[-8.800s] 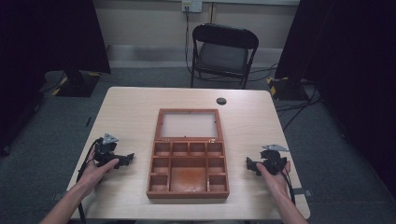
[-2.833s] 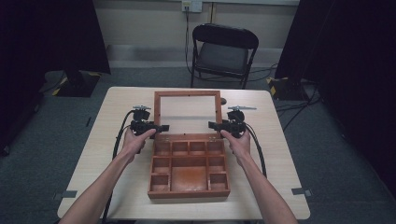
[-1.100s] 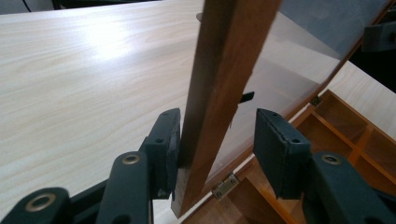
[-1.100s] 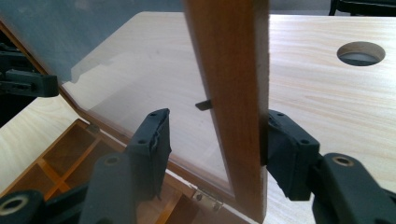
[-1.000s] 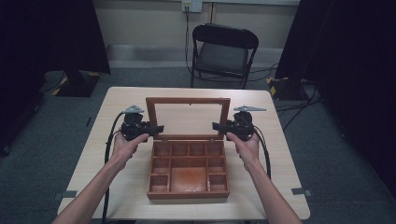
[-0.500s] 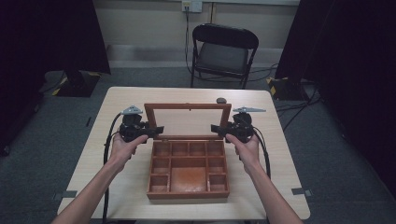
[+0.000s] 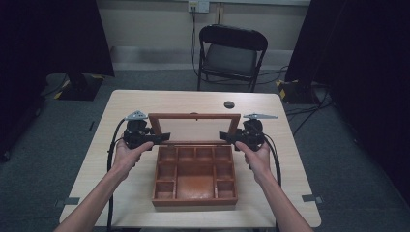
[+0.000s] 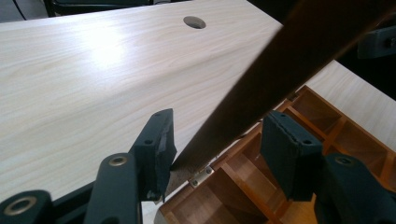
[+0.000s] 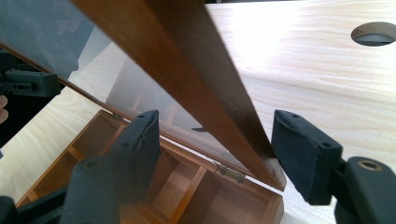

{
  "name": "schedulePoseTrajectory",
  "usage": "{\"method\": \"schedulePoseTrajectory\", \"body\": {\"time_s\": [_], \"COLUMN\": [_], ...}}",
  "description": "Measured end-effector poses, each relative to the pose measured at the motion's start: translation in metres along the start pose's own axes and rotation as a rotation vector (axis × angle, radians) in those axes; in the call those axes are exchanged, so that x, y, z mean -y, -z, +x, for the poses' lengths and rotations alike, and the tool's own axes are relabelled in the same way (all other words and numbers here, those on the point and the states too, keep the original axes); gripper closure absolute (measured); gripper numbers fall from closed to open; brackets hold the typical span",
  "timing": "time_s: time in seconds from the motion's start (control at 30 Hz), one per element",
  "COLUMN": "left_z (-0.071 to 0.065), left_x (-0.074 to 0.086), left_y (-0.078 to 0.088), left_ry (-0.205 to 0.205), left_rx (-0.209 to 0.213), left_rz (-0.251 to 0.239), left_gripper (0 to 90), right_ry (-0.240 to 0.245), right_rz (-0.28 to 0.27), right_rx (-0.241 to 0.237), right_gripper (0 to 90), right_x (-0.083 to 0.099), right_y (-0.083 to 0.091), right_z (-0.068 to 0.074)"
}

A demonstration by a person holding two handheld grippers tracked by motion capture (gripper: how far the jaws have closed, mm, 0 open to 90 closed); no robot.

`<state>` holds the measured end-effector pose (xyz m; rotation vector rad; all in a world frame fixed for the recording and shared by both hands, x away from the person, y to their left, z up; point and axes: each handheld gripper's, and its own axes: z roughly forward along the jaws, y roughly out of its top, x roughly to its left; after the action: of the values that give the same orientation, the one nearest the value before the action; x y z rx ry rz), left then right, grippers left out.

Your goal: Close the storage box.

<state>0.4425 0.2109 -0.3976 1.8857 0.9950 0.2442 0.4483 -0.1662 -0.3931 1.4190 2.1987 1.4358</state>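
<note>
Left gripper [image 7: 162, 137] has its jaws spread wide around the left side rail of the lid [image 7: 194, 116], one jaw just brushing it. The wooden box [image 7: 195, 200] sits mid-table, lid raised. Right gripper [image 7: 226, 137] also gapes around the right rail, not pinching.

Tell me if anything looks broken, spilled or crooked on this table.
Nothing stands out. The box sits square on the table, its compartments look empty, and its lid stands partway up between both open grippers.
</note>
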Motion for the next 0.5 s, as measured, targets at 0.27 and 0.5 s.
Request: {"method": "schedulePoseTrajectory", "body": {"time_s": [0.27,0.5], "left_z": [0.0035,0.0021], "left_x": [0.0011,0.0055], "left_y": [0.0061,0.0073], "left_ry": [0.041,0.042], "left_rx": [0.027,0.020], "left_rz": [-0.025,0.003], "left_gripper": [39.0,37.3], "right_ry": [0.002,0.012], "right_rz": [0.001,0.004], "right_rx": [0.027,0.015], "right_gripper": [33.5,32.2], "right_x": [0.0051,0.0083], "right_y": [0.0003,0.0044], "right_z": [0.0009,0.0017]}}
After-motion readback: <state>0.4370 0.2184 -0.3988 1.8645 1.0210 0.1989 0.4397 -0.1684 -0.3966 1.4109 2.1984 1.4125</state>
